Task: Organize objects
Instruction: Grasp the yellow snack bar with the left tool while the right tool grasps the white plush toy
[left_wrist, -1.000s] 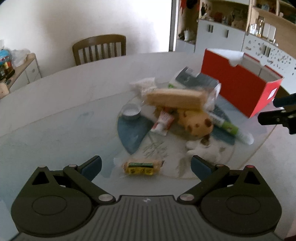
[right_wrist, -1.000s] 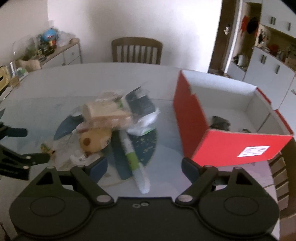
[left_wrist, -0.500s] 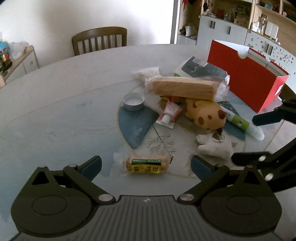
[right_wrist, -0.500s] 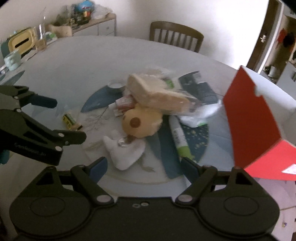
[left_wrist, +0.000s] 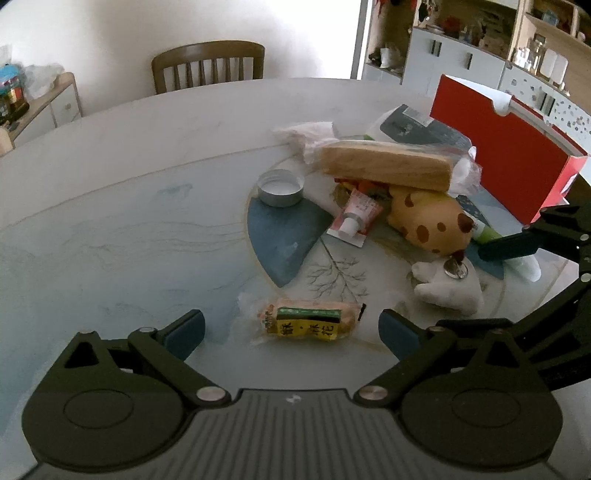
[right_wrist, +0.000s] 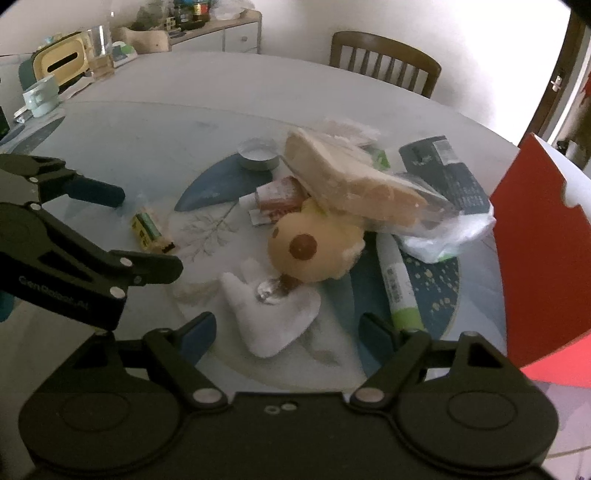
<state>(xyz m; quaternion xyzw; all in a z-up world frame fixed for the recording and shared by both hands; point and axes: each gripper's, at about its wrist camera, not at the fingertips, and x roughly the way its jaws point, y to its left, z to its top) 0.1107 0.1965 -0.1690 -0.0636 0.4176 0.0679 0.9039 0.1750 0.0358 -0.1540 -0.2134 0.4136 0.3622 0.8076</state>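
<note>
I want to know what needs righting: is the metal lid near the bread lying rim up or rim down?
Rim up. The metal lid shows its pale hollow inside and raised wall, resting flat on the table.

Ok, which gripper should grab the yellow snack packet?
Left. The left gripper is open with the snack packet lying between its fingers, apart from the pile. The right gripper faces the white plush instead.

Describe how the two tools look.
Both match: matte black linkage arms with silver pivot pins, round discs on the body, and blue pads on the fingertips. The left tool has a ribbed grey centre plate. Seen from the right tool, its side carries faint "GenRobot.AI" lettering. No cables or sleeves show.
</note>
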